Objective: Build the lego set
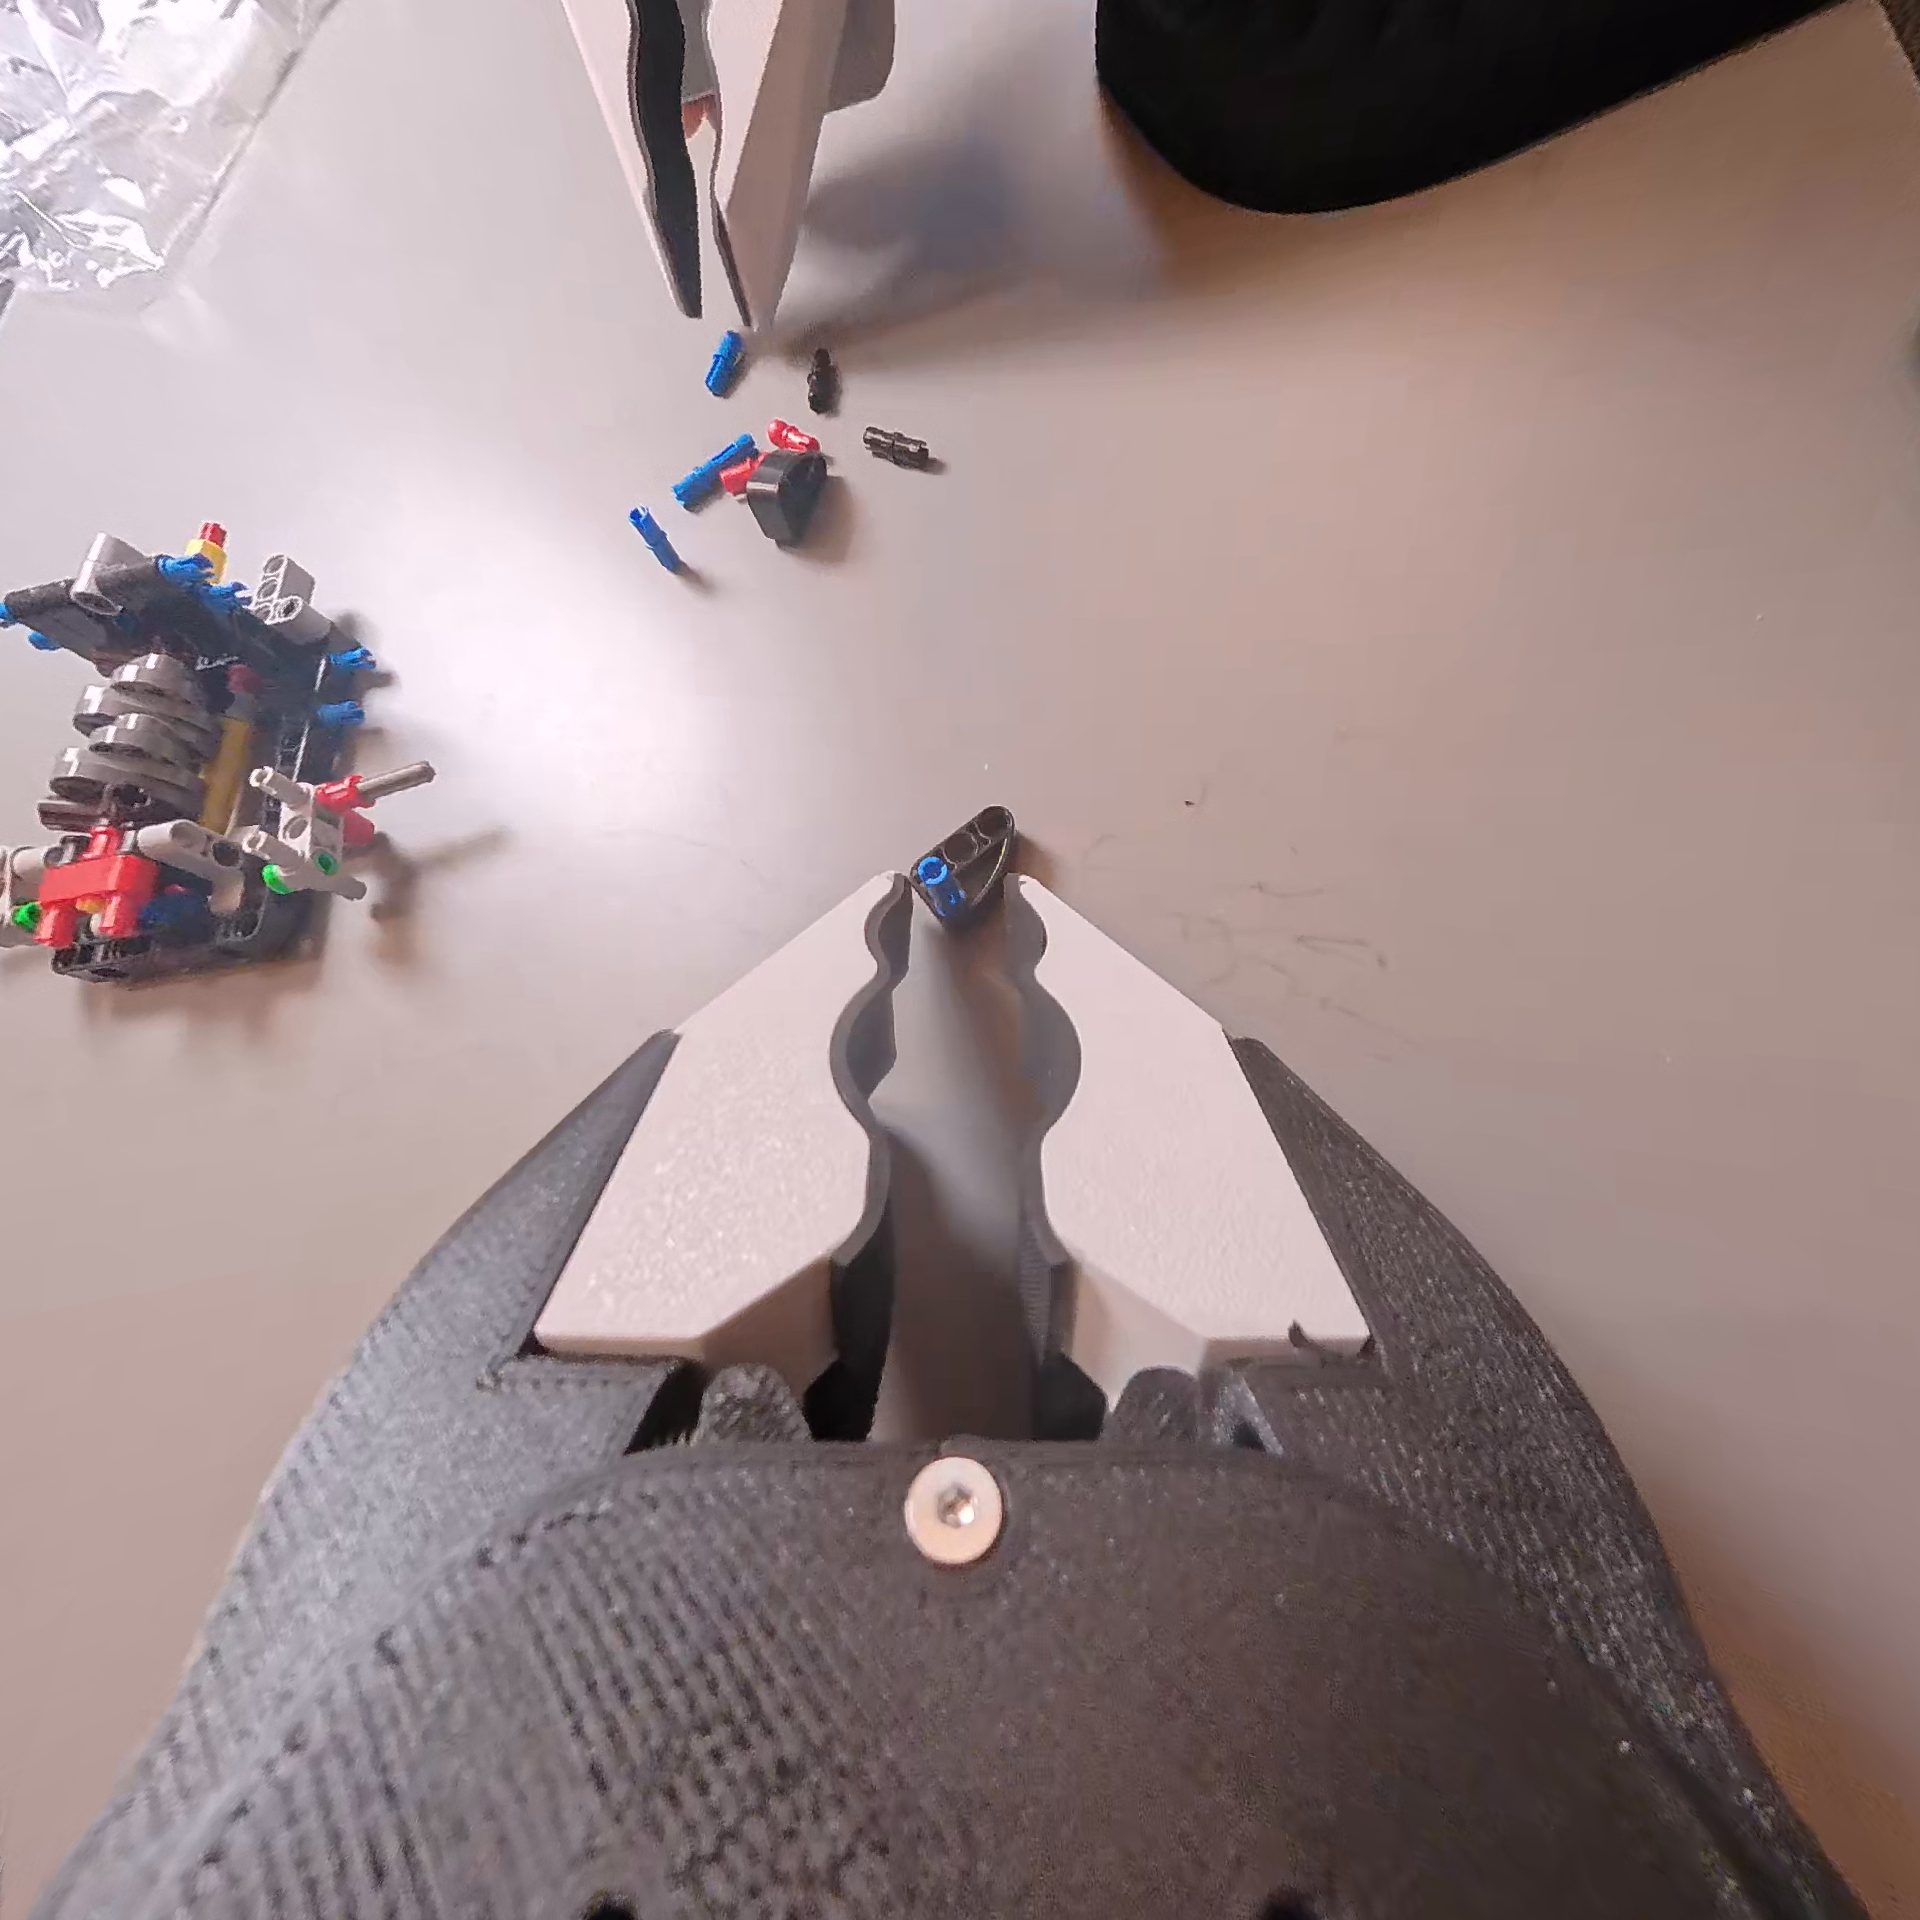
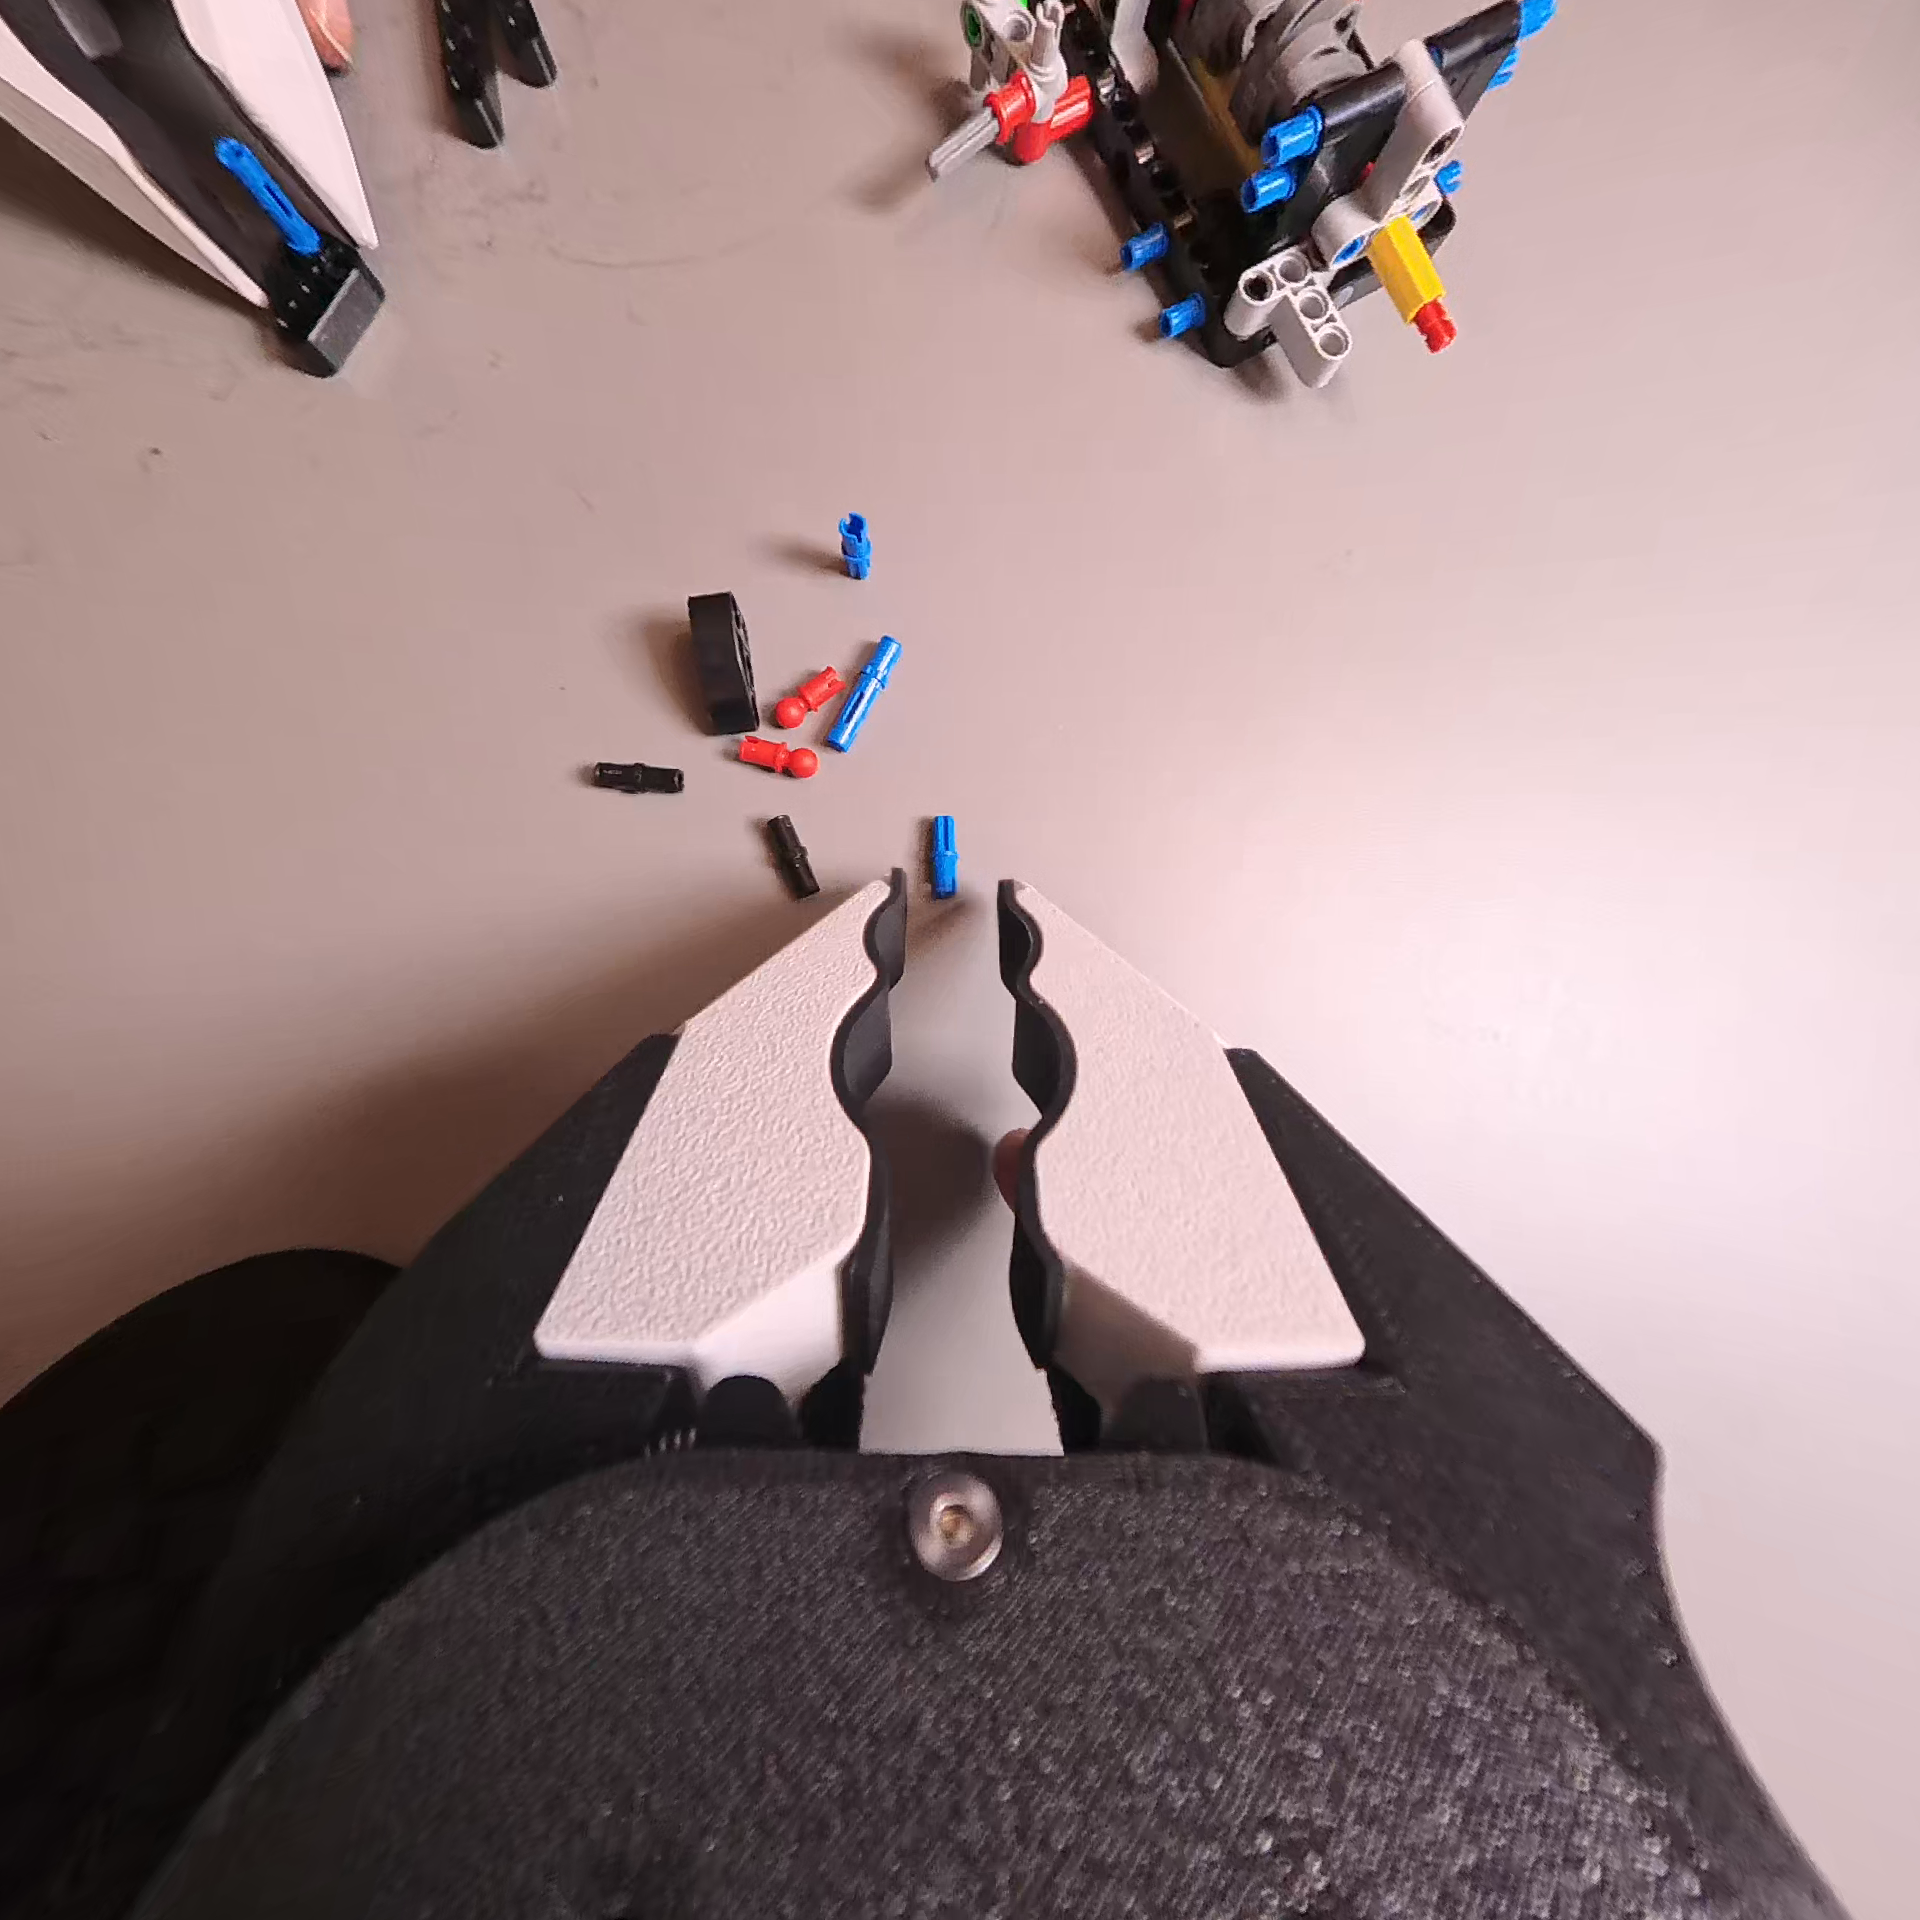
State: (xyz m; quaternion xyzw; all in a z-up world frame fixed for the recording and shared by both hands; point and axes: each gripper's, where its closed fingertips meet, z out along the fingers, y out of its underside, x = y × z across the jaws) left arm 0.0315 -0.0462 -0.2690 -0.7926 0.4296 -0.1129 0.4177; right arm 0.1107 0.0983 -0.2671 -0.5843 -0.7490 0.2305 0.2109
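Lego build partly done: left tool (image 1: pixel 956 883) pinches a black curved piece (image 1: pixel 971 857) with a blue pin in it, right tool (image 2: pixel 951 888) spread.

The half-built model (image 1: pixel 177 769) stands apart on the grey worktop (image 1: pixel 1351 623). Loose pins (blue, red, black) and another black piece (image 2: pixel 722 675) are still unfitted; the nearest blue pin (image 2: pixel 942 854) lies just ahead of the right tool's tips. Open room all round, no edge close.

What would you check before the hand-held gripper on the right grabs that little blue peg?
1. Right hand-held gripper open: ok.
2. Blue peg lined up with the gap between its fingers: ok.
3. Nearest black peg outside that gap: ok.
4. Left hand-held gripper holding the black piece with its blue pin: ok.
5. Partly built model out of the way: ok.
6. Fingertips touching the table: cannot tell.
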